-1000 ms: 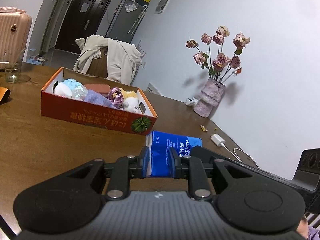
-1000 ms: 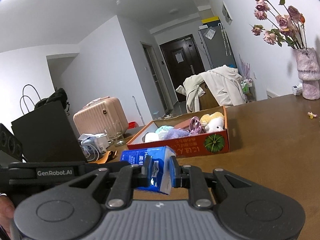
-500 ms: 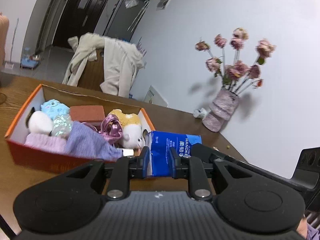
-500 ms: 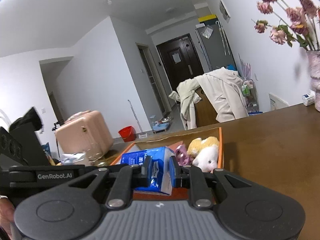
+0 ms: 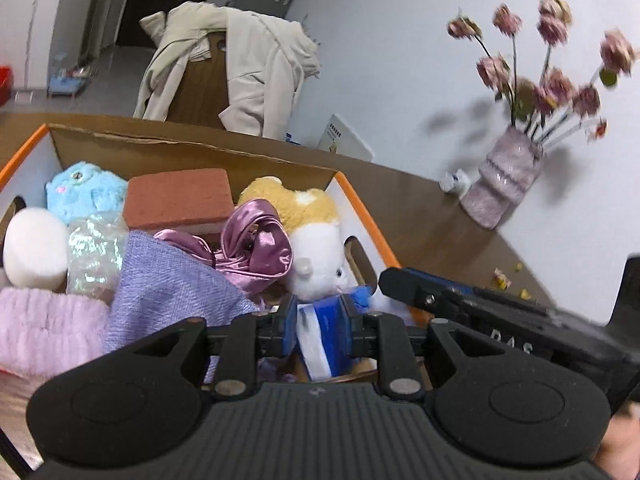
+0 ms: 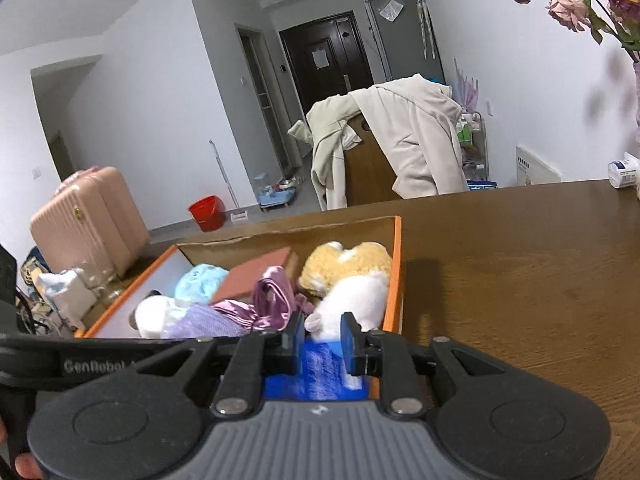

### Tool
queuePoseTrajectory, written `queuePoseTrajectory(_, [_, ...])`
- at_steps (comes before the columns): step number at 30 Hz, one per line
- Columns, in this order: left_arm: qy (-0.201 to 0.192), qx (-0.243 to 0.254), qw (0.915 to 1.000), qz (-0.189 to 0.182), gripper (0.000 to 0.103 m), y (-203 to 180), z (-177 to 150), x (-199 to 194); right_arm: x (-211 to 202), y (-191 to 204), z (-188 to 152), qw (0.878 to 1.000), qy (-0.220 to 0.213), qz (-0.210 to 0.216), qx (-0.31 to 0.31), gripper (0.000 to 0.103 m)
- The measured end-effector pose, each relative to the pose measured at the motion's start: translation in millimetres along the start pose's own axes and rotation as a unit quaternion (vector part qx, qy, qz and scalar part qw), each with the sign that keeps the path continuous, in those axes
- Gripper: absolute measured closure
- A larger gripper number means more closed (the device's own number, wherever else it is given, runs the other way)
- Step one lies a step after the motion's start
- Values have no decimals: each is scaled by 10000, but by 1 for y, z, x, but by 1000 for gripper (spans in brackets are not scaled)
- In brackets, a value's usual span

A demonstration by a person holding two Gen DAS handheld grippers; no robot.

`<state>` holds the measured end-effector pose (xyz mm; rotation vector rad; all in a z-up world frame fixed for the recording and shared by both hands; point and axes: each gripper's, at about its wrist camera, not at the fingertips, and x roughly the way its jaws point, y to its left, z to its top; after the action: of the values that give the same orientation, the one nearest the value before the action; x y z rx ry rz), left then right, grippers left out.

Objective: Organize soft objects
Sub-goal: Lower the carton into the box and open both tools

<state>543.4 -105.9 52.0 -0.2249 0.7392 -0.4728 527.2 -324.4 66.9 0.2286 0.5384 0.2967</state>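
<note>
Both grippers are shut on one blue tissue pack, the left gripper [image 5: 318, 330] on one end [image 5: 320, 340] and the right gripper [image 6: 322, 342] on the other [image 6: 320, 372]. The pack hangs over the near right corner of the orange cardboard box [image 5: 364, 216], just in front of the white and yellow plush [image 5: 316, 256]. The box [image 6: 397, 264] also holds a blue plush [image 5: 84, 192], a brick-red block [image 5: 180, 200], a pink satin scrunchie [image 5: 256, 248], a lilac cloth [image 5: 168, 296] and a white ball [image 5: 34, 248].
The box stands on a brown wooden table [image 6: 520, 280]. A pink vase with dried roses [image 5: 504, 184] stands at the far right by the wall. A chair draped with a beige coat [image 6: 392, 144] is behind the table. A pink suitcase [image 6: 88, 216] stands at left.
Both grippers have carried the tissue pack forward from the table in front of the box to above the box's near right corner. The box now fills the lower view.
</note>
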Motion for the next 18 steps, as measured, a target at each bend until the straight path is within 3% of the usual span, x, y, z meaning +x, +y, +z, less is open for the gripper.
queuePoseTrajectory(7, [-221, 279, 9991, 222, 78, -4, 2, -21, -13, 0, 2, 9998, -170, -125, -63, 81])
queuePoseTrajectory(15, [-615, 504, 9950, 601, 67, -6, 7, -82, -63, 20, 14, 9984, -450, -110, -315, 74])
queuePoseTrajectory(18, [-779, 652, 9916, 805, 62, -9, 3, -109, -86, 33, 16, 9976, -536, -82, -440, 67])
